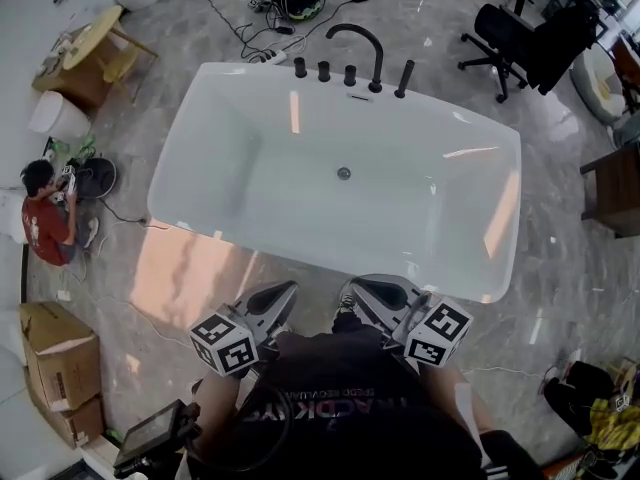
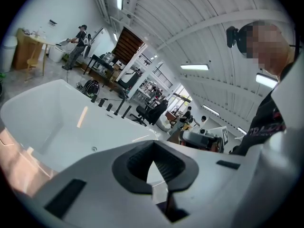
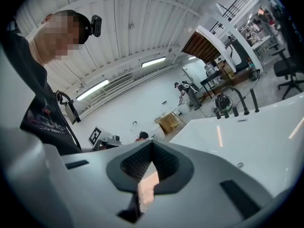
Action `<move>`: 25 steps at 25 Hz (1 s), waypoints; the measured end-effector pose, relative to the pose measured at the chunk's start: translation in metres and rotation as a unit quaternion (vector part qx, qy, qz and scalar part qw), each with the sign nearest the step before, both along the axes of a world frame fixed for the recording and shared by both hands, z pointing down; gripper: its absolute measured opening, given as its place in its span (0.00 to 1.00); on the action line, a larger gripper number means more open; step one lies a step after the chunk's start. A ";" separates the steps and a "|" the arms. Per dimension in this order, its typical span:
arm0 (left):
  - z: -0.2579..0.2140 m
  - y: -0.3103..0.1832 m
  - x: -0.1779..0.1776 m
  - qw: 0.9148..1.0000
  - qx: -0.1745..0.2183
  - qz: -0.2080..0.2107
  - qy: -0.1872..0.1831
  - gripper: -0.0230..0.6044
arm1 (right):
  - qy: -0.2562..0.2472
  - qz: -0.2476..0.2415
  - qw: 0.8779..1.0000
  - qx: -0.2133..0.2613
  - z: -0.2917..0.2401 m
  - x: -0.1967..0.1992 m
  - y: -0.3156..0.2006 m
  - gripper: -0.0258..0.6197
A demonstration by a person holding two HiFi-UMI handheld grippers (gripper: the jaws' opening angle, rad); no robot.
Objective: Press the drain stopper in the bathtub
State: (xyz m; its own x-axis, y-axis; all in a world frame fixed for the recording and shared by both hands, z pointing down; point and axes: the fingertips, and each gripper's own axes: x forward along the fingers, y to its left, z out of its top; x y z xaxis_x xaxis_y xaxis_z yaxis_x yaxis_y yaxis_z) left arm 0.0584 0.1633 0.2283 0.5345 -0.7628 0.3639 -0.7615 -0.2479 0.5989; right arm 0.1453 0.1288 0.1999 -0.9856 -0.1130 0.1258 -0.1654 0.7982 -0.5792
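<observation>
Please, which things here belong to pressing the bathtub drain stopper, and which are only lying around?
For the job:
- bathtub
- drain stopper
- left gripper and right gripper, both with jaws together and empty

Not needed:
- black faucet
- office chair
- cardboard boxes
- floor cables
- person sitting on the floor

One bathtub, one stopper, two tools
</observation>
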 end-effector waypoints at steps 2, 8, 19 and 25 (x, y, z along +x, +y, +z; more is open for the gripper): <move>-0.001 -0.008 0.008 1.000 0.000 -0.007 0.001 0.05 | -0.002 -0.007 1.000 0.000 -0.001 0.008 -0.008 0.06; -0.003 -0.021 0.022 1.000 0.003 -0.010 -0.008 0.05 | -0.008 -0.005 1.000 0.002 0.003 0.027 -0.027 0.06; -0.003 -0.035 0.008 0.999 0.011 0.014 -0.028 0.05 | 0.000 0.036 0.999 0.007 0.009 0.027 -0.039 0.06; 0.001 -0.050 -0.018 0.998 0.013 0.054 -0.041 0.05 | 0.015 0.086 0.996 0.015 0.013 0.008 -0.048 0.06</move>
State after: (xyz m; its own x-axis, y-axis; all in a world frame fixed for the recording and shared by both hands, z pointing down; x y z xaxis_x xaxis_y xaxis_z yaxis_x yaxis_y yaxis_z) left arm 0.0401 0.1134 0.2297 0.5829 -0.7126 0.3904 -0.7758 -0.3453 0.5281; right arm 0.1530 0.0810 0.2127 -0.9470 -0.2848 0.1488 -0.3187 0.7730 -0.5486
